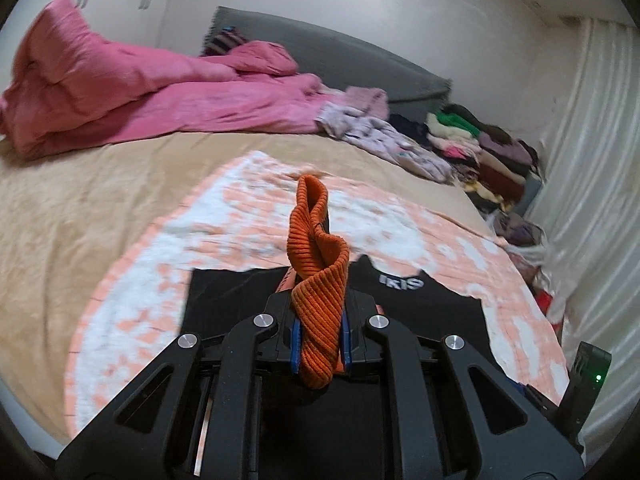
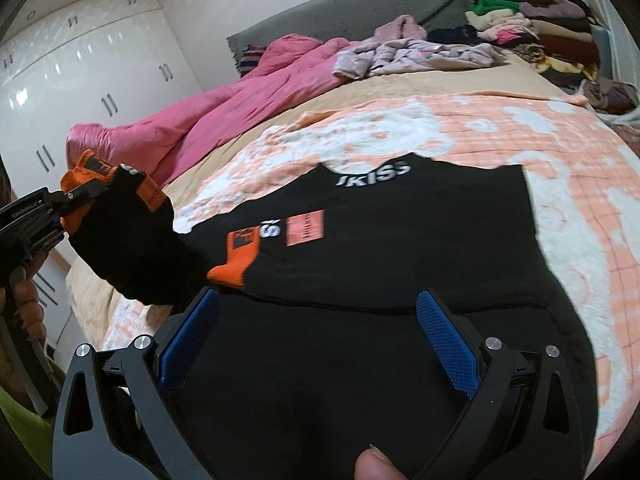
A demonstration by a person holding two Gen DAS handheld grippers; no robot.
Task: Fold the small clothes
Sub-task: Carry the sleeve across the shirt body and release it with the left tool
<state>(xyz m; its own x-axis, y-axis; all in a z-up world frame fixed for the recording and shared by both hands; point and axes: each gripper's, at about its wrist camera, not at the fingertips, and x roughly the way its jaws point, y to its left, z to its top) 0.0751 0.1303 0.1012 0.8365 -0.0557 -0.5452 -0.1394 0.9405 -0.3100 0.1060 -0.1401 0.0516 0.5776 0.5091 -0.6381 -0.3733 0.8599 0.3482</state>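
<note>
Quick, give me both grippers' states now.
Left gripper: shut on the orange-cuffed black sock.
Right gripper: open, holding nothing.

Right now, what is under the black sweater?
The black sweater lies on a peach-and-white blanket, which shows past its edges over a tan bedcover. Whatever lies directly beneath its middle is covered. The left hand-held gripper lifts one orange cuff.

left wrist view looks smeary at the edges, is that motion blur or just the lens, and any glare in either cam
Left wrist view: the orange ribbed cuff between the shut jaws is sharp, while the pink duvet and clothes pile are smeared, suggesting motion, plus fisheye bending. Right wrist view: glossy wardrobe doors show glare spots; the black garment loses detail.
</note>
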